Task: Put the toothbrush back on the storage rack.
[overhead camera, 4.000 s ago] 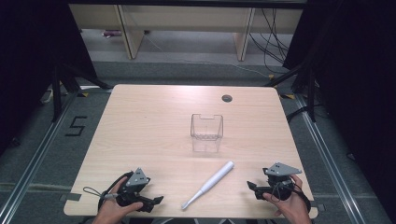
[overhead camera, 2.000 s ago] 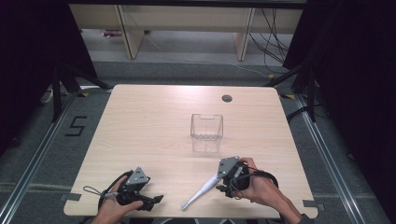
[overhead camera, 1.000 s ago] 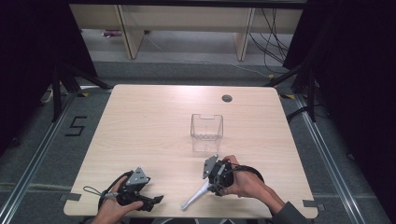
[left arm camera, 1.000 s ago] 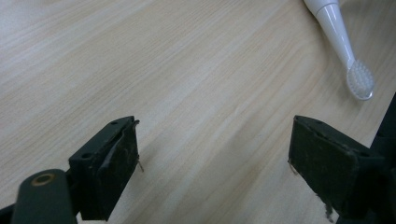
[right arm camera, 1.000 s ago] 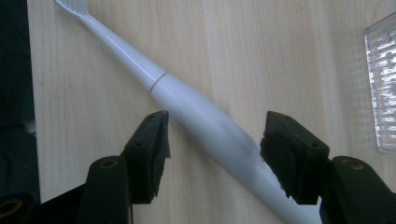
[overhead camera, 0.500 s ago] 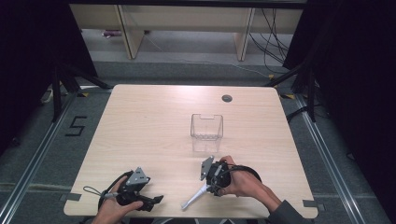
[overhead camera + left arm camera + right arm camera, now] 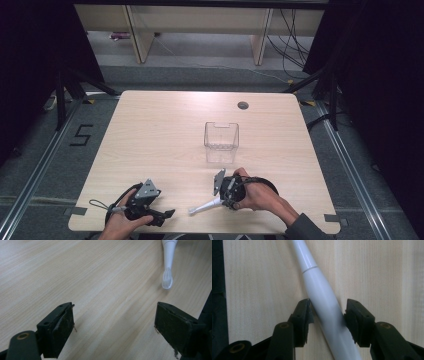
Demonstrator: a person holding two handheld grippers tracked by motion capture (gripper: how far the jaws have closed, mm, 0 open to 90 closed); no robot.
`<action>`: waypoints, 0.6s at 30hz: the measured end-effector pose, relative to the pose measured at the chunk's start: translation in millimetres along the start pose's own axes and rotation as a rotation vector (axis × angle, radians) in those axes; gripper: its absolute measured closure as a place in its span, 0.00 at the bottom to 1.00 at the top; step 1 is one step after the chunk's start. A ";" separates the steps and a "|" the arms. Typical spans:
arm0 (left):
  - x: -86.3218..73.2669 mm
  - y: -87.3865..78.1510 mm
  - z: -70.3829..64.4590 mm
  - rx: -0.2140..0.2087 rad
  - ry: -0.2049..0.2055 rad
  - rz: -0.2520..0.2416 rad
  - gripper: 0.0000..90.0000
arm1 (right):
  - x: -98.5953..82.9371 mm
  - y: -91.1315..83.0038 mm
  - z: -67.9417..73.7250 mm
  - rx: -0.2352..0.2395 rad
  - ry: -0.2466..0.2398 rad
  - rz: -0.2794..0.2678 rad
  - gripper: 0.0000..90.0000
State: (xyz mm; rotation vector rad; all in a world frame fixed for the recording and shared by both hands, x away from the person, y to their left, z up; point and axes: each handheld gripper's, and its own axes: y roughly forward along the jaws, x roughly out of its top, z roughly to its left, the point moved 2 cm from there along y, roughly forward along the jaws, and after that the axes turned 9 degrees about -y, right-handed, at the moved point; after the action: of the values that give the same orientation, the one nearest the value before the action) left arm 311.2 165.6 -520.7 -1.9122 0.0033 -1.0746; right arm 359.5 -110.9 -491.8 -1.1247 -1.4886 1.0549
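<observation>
Near the frame's lower centre, right hand-held gripper (image 7: 223, 199) clamps white toothbrush (image 7: 205, 206) on counter (image 7: 165, 135); left hand-held gripper (image 7: 167, 214) gapes, holding nothing

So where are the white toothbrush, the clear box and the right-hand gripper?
toothbrush (image 7: 167, 281): left gripper view, its bristle head.
clear box (image 7: 221, 136): high view, its front wall.
right gripper (image 7: 327, 312): right gripper view, midway between its fingertips.
</observation>
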 end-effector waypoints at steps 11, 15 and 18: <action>0.0 -0.1 -0.4 -0.005 -0.002 -0.003 0.17 | 7.6 3.8 1.4 0.059 0.002 0.035 0.67; 0.0 -0.2 -0.3 -0.004 -0.003 -0.003 0.17 | 10.1 5.0 -0.1 0.064 -0.035 0.068 0.69; 0.1 -0.4 -0.7 -0.012 -0.003 -0.002 0.17 | 10.2 6.4 -2.1 0.076 -0.055 0.068 0.71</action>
State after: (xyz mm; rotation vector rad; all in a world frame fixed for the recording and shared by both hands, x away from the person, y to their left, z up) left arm 310.7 165.2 -520.2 -1.9246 0.0061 -1.0753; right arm 361.3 -99.5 -495.8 -1.1077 -1.4498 1.1883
